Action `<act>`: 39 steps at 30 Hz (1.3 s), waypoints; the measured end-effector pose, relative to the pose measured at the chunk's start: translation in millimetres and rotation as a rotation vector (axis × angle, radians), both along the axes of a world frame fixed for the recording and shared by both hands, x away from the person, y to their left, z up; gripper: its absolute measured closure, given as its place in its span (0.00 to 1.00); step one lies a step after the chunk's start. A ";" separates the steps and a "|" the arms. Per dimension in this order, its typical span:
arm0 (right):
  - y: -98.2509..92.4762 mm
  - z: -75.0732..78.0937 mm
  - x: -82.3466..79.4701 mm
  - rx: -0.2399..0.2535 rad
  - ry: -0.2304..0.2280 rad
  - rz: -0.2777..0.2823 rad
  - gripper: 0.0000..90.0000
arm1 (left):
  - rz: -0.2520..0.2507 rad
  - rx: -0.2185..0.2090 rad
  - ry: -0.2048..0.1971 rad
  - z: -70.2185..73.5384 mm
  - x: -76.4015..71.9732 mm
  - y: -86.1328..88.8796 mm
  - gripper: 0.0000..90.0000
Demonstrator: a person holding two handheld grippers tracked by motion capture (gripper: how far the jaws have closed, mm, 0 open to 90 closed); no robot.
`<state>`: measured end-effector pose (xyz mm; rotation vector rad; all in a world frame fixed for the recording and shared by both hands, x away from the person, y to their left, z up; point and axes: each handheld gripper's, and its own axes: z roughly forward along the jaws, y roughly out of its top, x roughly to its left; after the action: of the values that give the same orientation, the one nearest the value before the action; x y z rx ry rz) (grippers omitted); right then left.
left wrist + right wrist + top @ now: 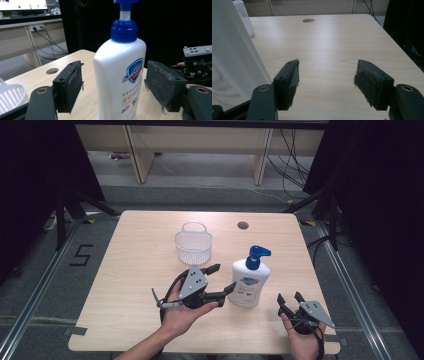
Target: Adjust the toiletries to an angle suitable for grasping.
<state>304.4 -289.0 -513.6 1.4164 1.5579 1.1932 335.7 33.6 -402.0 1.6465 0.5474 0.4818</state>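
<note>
A white pump bottle [248, 282] with a blue pump head stands upright on the wooden table [140, 270], right of centre. My left gripper [225, 277] is held just to its left, pointing at it with jaws spread. In the left gripper view the bottle [120, 75] stands between the two pads [72, 85], with a gap on the left side and no pad pressing on it. My right gripper [289, 296] rests open near the front right edge, nothing between its fingers. In the right gripper view, the right gripper [327, 82] has the bottle [232, 57] to its left.
A white mesh basket [193, 243] with a handle stands behind the left gripper, mid-table. A round cable hole [243, 225] sits near the far edge. Desk legs and cables lie beyond the table. A dark frame flanks both sides.
</note>
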 end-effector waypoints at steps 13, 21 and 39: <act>0.6 -0.2 0.8 0.005 0.006 -0.003 0.39 | 0.008 -0.027 -0.020 27.0 3.0 -28.4 0.35; -0.4 0.3 1.3 -0.014 0.008 -0.008 0.39 | 0.050 -0.031 -0.028 41.1 10.3 -52.6 0.39; -0.5 0.4 2.4 0.012 0.039 -0.007 0.39 | 0.093 -0.022 -0.013 47.7 25.3 -77.4 0.50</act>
<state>306.7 -289.5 -513.2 1.4597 1.5733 1.1785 361.0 -43.8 -354.3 1.6012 0.6193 0.5531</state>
